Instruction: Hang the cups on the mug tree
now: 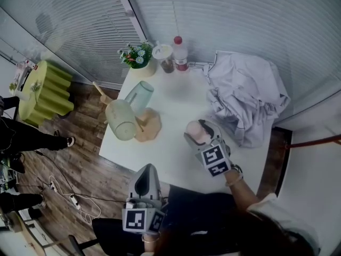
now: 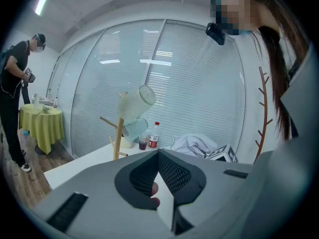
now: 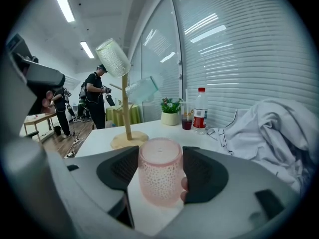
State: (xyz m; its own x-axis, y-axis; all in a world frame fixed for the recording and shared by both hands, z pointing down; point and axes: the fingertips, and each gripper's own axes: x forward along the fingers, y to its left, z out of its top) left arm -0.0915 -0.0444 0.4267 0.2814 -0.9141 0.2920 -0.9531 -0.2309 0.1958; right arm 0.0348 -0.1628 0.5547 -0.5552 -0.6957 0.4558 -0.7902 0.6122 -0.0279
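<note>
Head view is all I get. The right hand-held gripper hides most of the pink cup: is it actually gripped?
Observer: Yes. In the right gripper view, the right hand-held gripper has a jaw against each side of the pink cup.
Operator: Left one?
Observer: The left hand-held gripper is shut, its jaws meeting with nothing between them.
Operator: Any free pegs?
Observer: The left gripper view shows two bare pegs on the mug tree, both lower than the white cup.
</note>
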